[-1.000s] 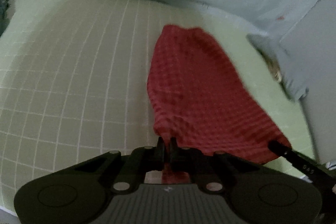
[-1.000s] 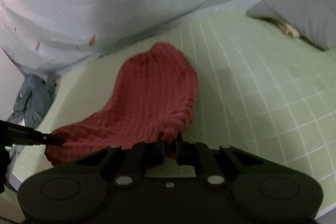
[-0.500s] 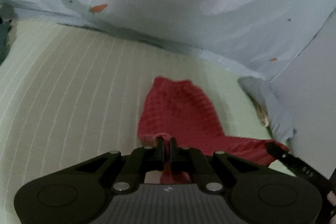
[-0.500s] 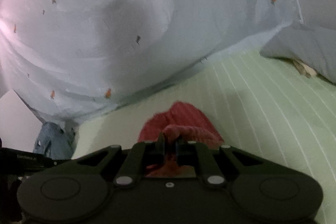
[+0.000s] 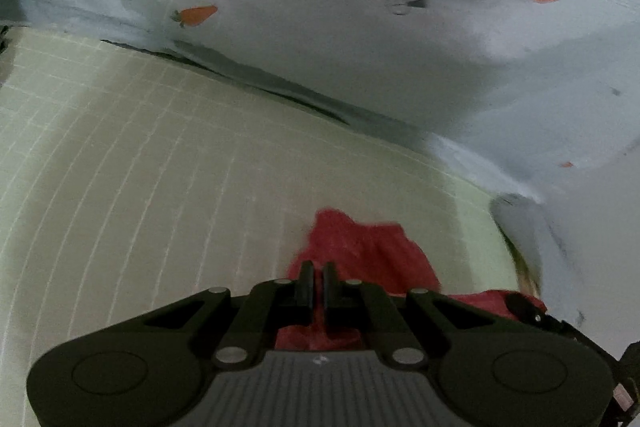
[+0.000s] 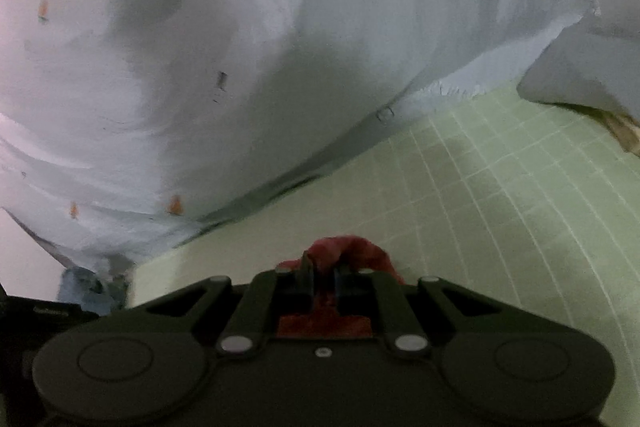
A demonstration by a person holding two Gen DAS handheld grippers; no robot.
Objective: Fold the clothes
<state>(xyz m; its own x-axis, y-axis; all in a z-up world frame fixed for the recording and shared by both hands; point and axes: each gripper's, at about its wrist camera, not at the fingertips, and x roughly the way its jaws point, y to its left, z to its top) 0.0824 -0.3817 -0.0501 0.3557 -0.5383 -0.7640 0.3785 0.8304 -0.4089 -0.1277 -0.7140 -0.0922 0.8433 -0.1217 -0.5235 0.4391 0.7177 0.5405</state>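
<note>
Both the left gripper (image 5: 316,279) and the right gripper (image 6: 322,277) are clamped on an edge of the red cloth (image 5: 360,251), which trails ahead of the fingers toward the carrot-print sheet (image 5: 360,27) over the green mattress (image 5: 140,187).

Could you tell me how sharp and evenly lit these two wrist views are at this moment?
Left wrist: dim; red cloth smeared by motion blur; grid lines on the green sheet bow from fisheye distortion. Right wrist: soft too; dark shadow patches on the carrot-print fabric.
</note>
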